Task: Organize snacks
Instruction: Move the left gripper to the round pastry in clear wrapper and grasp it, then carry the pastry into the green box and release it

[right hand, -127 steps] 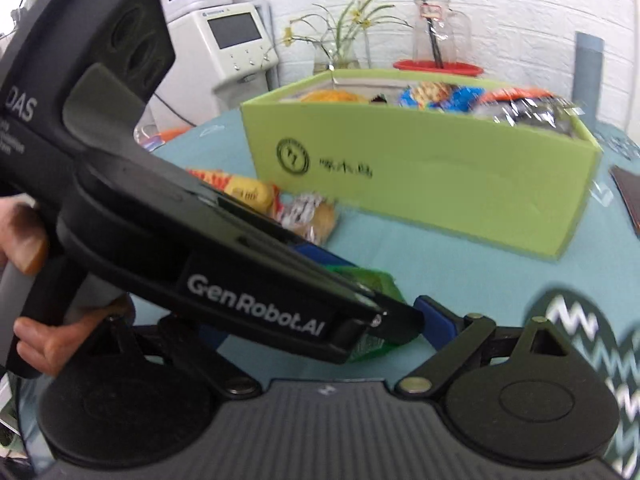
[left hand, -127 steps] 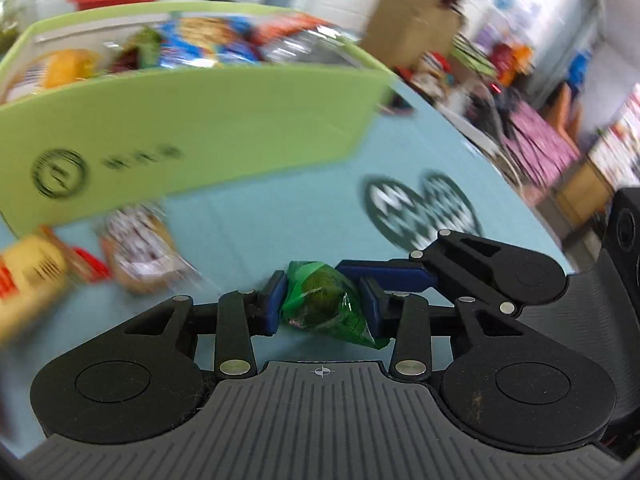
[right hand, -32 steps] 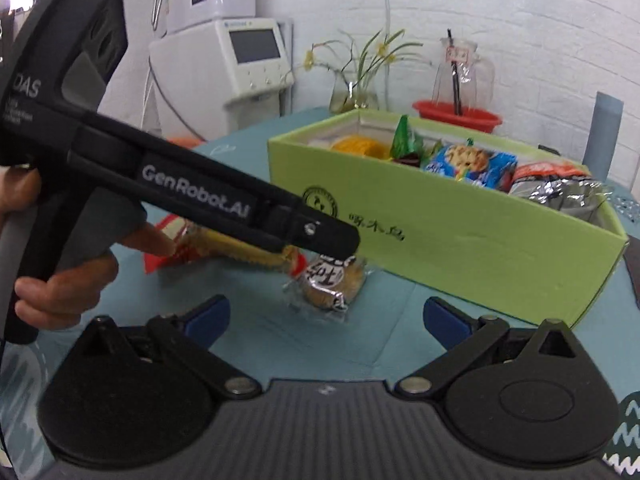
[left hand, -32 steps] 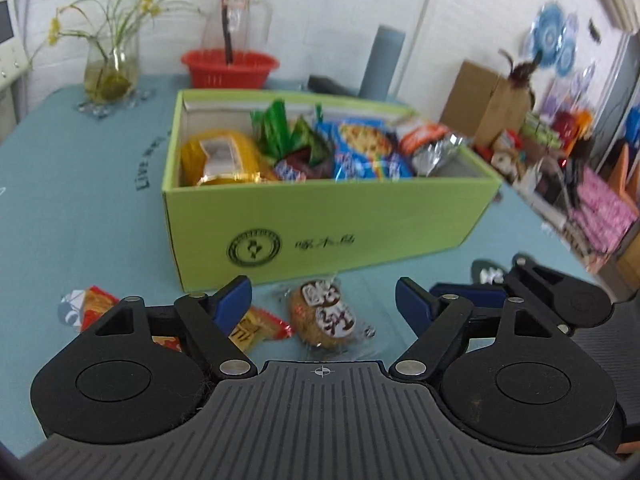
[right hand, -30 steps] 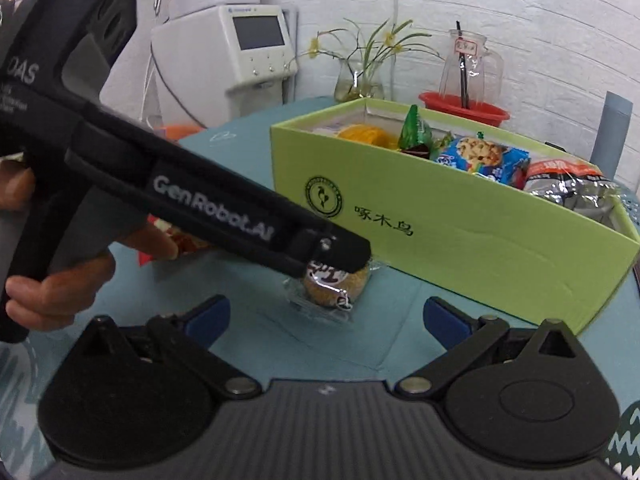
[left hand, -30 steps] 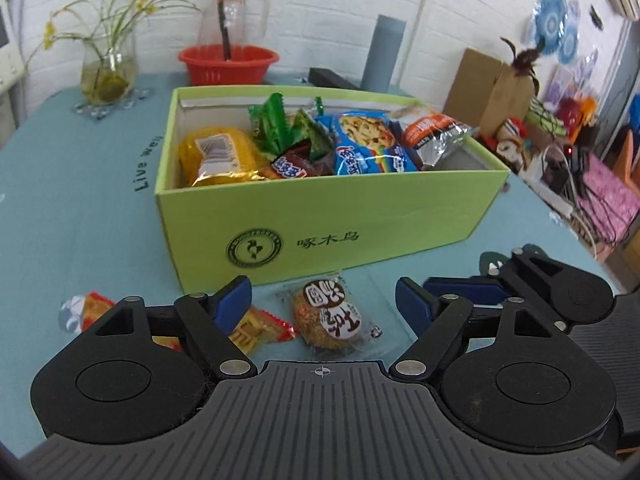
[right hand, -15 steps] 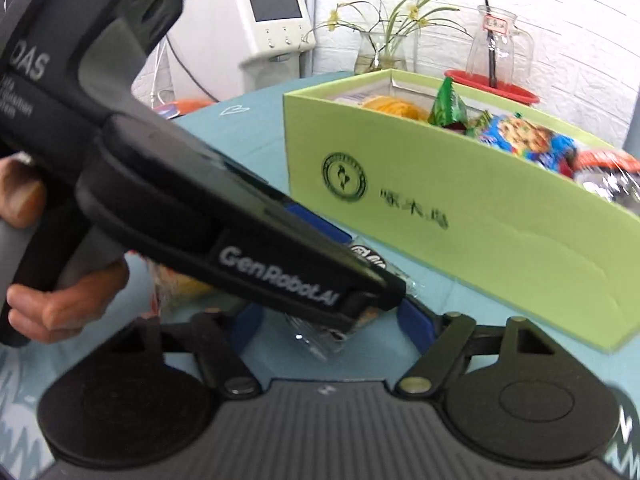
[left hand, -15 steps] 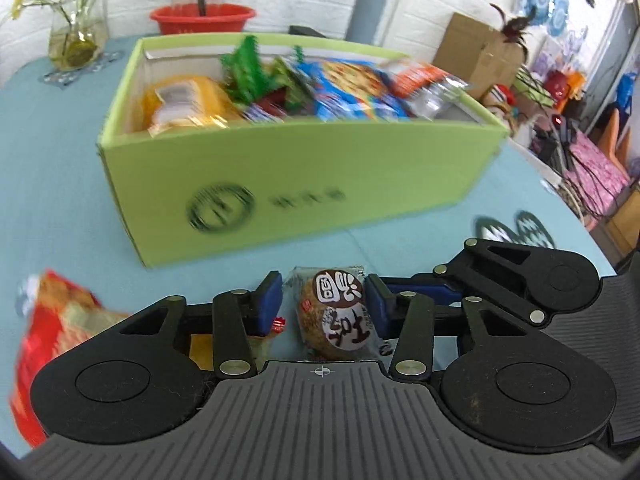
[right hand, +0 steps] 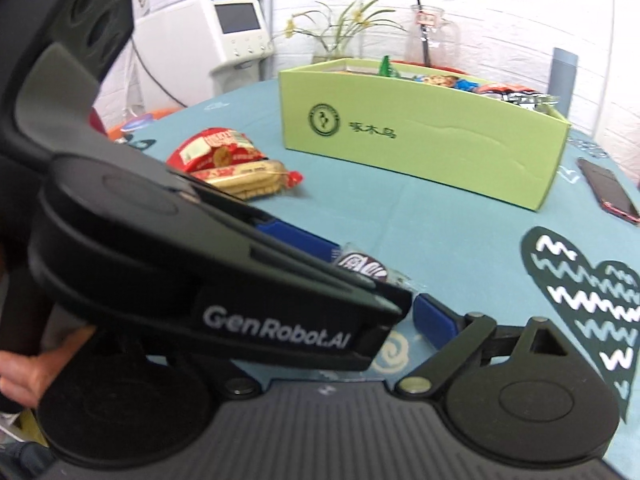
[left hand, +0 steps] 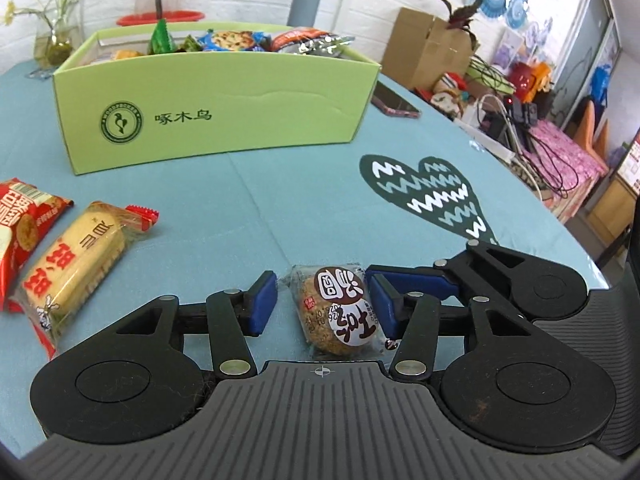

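My left gripper stands around a small round cake in a clear wrapper, which lies on the teal tablecloth against the right pad; there is a gap at the left pad. The cake also shows in the right wrist view, mostly behind the left gripper's body. My right gripper sits behind it; only its right blue fingertip shows. The green snack box with several packets stands further back.
A yellow biscuit pack and a red snack pack lie at the left. A phone lies right of the box. A dark heart print marks the cloth. Clutter stands beyond the table's right edge.
The left gripper dropped the green packet in the box, came back to the round cake and narrowed around it. The view has shifted right and away from the box.
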`<state>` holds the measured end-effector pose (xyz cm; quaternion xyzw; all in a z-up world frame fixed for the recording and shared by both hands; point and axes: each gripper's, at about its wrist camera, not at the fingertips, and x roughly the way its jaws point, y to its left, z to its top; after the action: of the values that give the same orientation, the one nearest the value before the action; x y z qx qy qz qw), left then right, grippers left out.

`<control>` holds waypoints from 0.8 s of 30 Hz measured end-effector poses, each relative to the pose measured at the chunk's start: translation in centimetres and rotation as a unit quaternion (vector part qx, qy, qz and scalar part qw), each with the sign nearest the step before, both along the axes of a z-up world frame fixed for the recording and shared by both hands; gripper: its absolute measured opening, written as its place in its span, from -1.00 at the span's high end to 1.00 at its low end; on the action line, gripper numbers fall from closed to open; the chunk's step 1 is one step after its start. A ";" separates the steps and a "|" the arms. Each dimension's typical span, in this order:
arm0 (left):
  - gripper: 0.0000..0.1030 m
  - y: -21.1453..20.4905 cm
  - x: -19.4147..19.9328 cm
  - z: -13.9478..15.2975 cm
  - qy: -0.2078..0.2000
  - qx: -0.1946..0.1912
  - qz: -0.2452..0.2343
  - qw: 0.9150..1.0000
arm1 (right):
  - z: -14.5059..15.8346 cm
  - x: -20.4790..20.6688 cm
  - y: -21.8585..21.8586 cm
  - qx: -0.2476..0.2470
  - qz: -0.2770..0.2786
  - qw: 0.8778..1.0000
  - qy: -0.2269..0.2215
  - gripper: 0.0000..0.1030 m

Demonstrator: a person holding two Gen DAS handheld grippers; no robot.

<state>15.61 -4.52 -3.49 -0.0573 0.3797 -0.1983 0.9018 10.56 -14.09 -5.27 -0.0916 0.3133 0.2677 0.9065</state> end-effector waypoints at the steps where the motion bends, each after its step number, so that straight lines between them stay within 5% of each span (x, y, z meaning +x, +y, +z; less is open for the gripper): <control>1: 0.34 0.2 0.1 0.0 0.001 -0.005 0.001 1.000 | 0.0 -0.1 0.1 0.000 -0.006 1.000 0.001 -0.81; 5: 0.32 0.7 0.4 -0.1 0.003 -0.015 -0.003 1.000 | -0.1 -0.3 0.8 -0.006 -0.048 0.999 0.001 -0.81; 12: 0.19 1.1 0.5 0.2 0.006 -0.017 -0.010 1.000 | -0.1 0.3 0.1 -0.001 -0.034 0.999 0.005 -0.81; 17: -0.06 4.0 -0.7 1.9 -0.023 -0.054 -0.004 0.998 | 0.2 -0.3 -1.5 0.048 -0.042 0.998 0.011 -0.81; 21: -0.04 3.7 -0.2 1.6 -0.009 -0.053 -0.024 0.998 | 0.2 0.0 -0.6 0.019 -0.038 0.999 0.006 -0.75; 24: 0.23 2.5 0.5 0.3 0.016 -0.038 -0.038 0.998 | 0.2 0.1 -0.1 0.009 -0.019 1.000 0.002 -0.44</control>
<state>16.15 -2.04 -3.19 -0.0805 0.3885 -0.2456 0.8845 10.63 -14.16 -5.07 -0.0766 0.3140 0.2536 0.9117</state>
